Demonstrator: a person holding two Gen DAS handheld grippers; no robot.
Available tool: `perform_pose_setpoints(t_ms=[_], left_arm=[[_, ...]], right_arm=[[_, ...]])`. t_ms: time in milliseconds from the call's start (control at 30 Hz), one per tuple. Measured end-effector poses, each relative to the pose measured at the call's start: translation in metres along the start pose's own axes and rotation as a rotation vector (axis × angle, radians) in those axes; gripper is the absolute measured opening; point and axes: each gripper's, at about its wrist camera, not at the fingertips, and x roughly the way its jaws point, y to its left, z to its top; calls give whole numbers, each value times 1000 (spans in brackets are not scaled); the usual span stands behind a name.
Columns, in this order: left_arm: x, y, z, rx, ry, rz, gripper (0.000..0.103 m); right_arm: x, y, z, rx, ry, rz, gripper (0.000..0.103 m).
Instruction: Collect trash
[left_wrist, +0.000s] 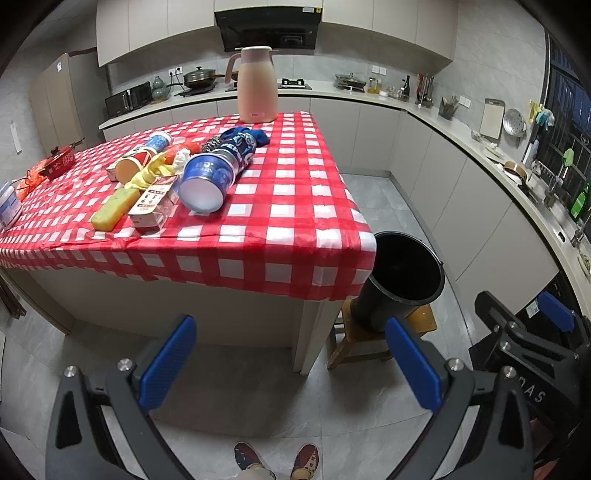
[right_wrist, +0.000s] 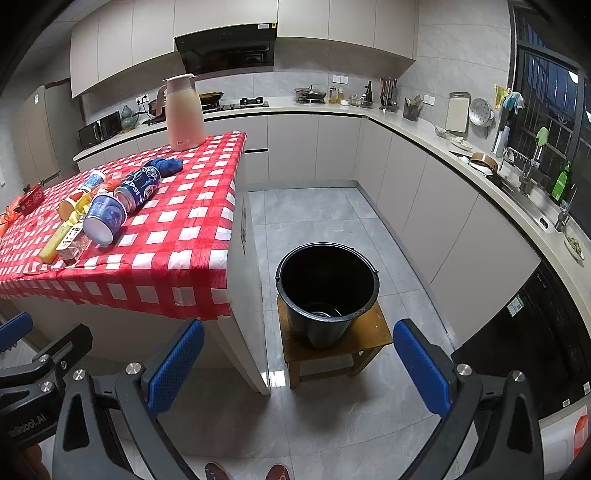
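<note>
Trash lies on the red checked tablecloth: a blue paper cup on its side, a Pepsi can, a small carton, a yellow bar, a yellow glove and more cups behind. A black bucket stands on a wooden stool by the table's right corner. My left gripper is open and empty, low in front of the table. My right gripper is open and empty, before the bucket. The cup and can also show in the right wrist view.
A pink thermos jug stands at the table's far edge, a blue cloth near it. A red item lies at the table's left. Kitchen counters run along the back and right. My shoes are on the grey tile floor.
</note>
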Motion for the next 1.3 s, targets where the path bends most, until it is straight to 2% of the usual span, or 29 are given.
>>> perform_pose_setpoints(t_ms=[767, 1300], left_arm=[[0, 5, -1, -3, 3, -4, 103], [-3, 15, 5, -20, -12, 32, 103]], right_arm=[[1, 3, 0, 1, -1, 5, 103], [5, 11, 7, -15, -14, 48, 103]])
